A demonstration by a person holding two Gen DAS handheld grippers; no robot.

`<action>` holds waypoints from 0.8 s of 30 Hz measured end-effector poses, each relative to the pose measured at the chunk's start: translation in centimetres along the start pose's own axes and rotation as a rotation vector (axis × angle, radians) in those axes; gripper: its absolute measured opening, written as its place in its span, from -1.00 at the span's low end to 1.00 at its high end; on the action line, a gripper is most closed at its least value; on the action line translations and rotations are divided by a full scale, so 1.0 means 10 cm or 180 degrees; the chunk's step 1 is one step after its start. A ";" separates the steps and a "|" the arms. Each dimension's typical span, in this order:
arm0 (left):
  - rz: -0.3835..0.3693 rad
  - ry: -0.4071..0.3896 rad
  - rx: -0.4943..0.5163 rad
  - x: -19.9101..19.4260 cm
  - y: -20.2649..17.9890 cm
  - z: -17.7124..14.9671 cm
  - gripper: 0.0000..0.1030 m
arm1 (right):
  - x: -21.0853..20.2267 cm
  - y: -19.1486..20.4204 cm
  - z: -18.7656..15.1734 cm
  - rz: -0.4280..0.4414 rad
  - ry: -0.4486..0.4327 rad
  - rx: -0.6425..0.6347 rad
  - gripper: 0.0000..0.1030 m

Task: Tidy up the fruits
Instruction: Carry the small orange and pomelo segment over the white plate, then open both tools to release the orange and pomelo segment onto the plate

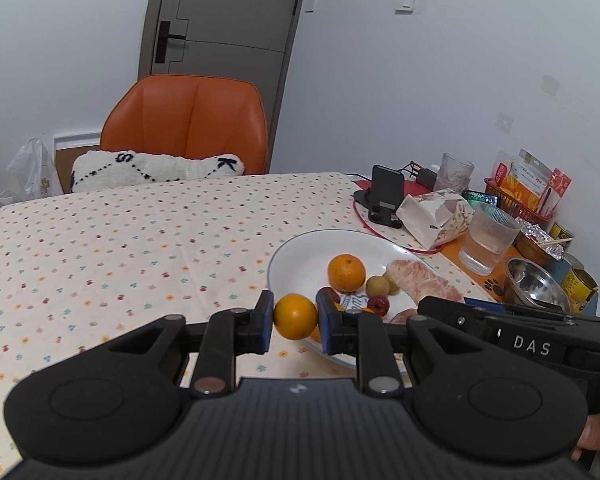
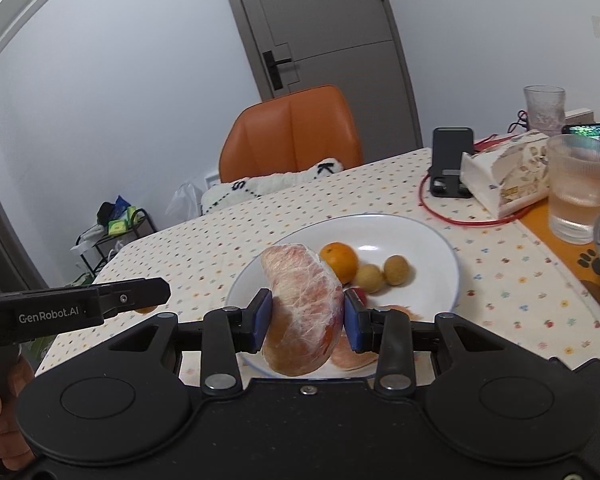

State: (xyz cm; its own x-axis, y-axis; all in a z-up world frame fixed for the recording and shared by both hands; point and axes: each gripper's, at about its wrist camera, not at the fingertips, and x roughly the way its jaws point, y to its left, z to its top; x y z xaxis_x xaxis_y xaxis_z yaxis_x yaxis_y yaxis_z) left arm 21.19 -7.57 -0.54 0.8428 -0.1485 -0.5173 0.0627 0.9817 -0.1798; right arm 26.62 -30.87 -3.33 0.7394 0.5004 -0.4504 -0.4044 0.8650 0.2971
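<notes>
We hold fruit in both tools over the white plate [image 2: 440,240] on the dotted tablecloth [image 1: 120,240]. The left gripper [image 1: 295,322] is clamped on a small orange [image 1: 295,316] at the plate's near left edge, pads on opposite sides at its widest part. The right gripper [image 2: 304,316] is closed on a peeled pomelo wedge [image 2: 300,308], upright between the blue pads [image 2: 263,316], above the plate's near rim. On the plate lie another orange [image 2: 340,261], two small tan round fruits [image 2: 382,274], red dates [image 1: 378,304] and more pomelo pieces [image 2: 350,356]. We judge the orange light, firm and smooth, apt to roll or slip unless gripped across its middle. The wedge looks soft and juicy under a thin membrane; a hard squeeze could burst it, so we favour light pressure on the broad flat faces. Legible writing: "DAS" and "GenRobot.AI" on the gripper bodies, and "S" and "K" on the white cushion [image 1: 160,168] on the orange chair [image 1: 184,120].
</notes>
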 end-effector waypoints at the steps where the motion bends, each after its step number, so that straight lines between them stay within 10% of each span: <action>1: -0.0006 0.0005 0.0006 0.02 -0.02 0.01 -0.58 | 0.00 -0.03 0.01 -0.0014 -0.0005 0.0013 -0.30; 24: -0.0353 0.0236 0.0004 0.46 -0.18 0.01 -0.37 | 0.18 -0.42 0.01 -0.0249 0.0035 0.0205 -0.30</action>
State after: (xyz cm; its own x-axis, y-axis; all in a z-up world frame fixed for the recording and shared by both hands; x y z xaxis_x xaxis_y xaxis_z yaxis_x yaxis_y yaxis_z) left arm 24.95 -9.97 -2.53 0.7889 -0.2646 -0.5546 0.1540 0.9589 -0.2385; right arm 29.71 -33.62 -5.26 0.7613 0.4322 -0.4833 -0.3101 0.8974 0.3140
